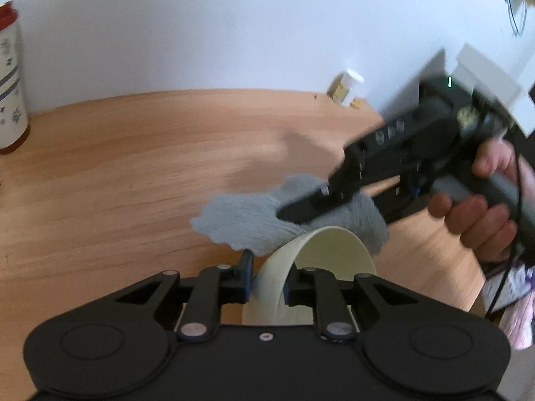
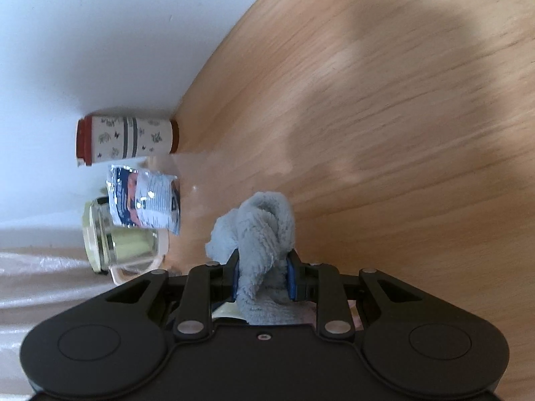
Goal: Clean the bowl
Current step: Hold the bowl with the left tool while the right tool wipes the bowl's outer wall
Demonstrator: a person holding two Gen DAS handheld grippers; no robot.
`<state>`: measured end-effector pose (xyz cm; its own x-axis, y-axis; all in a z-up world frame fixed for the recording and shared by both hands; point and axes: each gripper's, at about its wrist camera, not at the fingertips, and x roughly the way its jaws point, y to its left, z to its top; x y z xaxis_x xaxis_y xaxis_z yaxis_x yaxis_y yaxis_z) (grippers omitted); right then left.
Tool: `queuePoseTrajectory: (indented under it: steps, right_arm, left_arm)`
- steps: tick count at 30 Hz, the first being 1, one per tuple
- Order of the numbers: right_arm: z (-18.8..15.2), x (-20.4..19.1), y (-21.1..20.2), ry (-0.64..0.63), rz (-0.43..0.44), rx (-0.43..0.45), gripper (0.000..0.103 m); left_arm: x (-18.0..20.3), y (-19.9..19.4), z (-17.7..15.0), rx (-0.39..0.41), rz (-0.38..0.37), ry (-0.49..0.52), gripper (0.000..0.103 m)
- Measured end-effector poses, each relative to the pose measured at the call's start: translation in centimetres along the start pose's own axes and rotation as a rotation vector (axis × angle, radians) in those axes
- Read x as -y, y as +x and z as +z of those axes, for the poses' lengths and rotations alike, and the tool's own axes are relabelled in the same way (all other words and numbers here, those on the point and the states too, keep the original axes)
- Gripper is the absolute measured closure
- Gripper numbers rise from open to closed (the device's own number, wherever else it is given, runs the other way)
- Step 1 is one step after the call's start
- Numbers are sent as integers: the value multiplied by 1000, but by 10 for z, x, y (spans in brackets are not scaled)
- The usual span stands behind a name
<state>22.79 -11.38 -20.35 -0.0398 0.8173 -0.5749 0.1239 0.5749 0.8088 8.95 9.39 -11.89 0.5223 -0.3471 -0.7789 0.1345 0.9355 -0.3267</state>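
Left wrist view shows the left gripper (image 1: 265,275) fingers clamped on the rim of the cream plastic bowl (image 1: 321,254) at bottom centre, tipped on edge, while the right gripper (image 1: 294,212), closed on the grey-blue terry cloth (image 1: 240,217), meets the bowl's upper rim from the upper right.

The bowl (image 1: 321,260) is above the table (image 1: 133,173). The cloth (image 1: 247,214) is just behind the bowl. A canister (image 1: 10,77) stands far left of the bowl.
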Motion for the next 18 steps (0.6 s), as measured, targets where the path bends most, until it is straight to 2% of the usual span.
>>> queuePoseTrajectory:
  steps: [5, 10, 12, 18]
  right_arm:
    - [-13, 29, -12, 69, 0, 0, 75]
    - [-32, 59, -23, 206, 113, 35, 75]
    - [-39, 70, -29, 261, 168, 61, 75]
    - [-38, 69, -44, 288, 224, 105, 75]
  left_arm:
    - [-2, -12, 0, 46, -13, -102, 87]
    - [-5, -19, -2, 74, -30, -202, 87]
    - [-2, -18, -1, 76, -36, -203, 88]
    - [10, -15, 1, 71, -19, -162, 88]
